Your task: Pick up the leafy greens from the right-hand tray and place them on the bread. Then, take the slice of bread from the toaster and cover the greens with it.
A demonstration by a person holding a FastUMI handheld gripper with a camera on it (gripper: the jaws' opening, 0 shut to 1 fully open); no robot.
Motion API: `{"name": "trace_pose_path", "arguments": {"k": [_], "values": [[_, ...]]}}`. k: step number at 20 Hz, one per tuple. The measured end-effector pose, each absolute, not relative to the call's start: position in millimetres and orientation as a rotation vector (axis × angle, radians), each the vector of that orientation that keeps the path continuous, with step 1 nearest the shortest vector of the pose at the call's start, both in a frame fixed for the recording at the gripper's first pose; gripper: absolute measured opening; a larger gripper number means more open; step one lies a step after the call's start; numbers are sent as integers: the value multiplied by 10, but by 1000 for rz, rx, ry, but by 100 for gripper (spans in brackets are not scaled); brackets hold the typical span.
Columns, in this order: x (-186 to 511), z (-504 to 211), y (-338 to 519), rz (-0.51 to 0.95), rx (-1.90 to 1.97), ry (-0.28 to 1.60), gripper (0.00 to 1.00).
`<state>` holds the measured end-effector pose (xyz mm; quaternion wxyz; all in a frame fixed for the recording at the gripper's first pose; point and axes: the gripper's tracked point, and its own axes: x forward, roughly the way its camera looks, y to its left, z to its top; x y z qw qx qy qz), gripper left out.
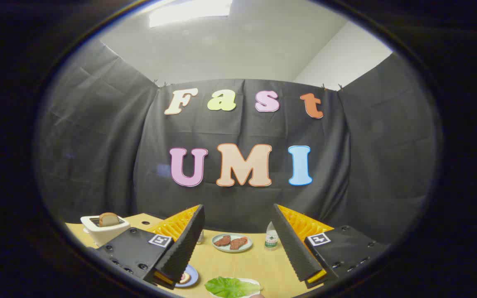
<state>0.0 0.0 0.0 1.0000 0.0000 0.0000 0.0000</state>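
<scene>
Wooden table (238,265), leafy greens (231,287) below open jaws

Green leaf (230,286) lies flat on white tray (251,282); bread slice (108,219) upright in toaster (104,231).

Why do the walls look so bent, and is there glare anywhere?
In the gripper view the fisheye lens bows the booth wall outward; a ceiling light blows out white at the top. The wooden table, leafy greens and toaster look evenly lit and fairly sharp beyond the open gripper.
</scene>
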Motion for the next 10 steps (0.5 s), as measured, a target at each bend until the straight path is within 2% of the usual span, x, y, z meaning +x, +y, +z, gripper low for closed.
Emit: {"name": "trace_pose_path", "arguments": {"k": [10], "values": [[41, 42, -20, 7, 9, -4, 100]]}}
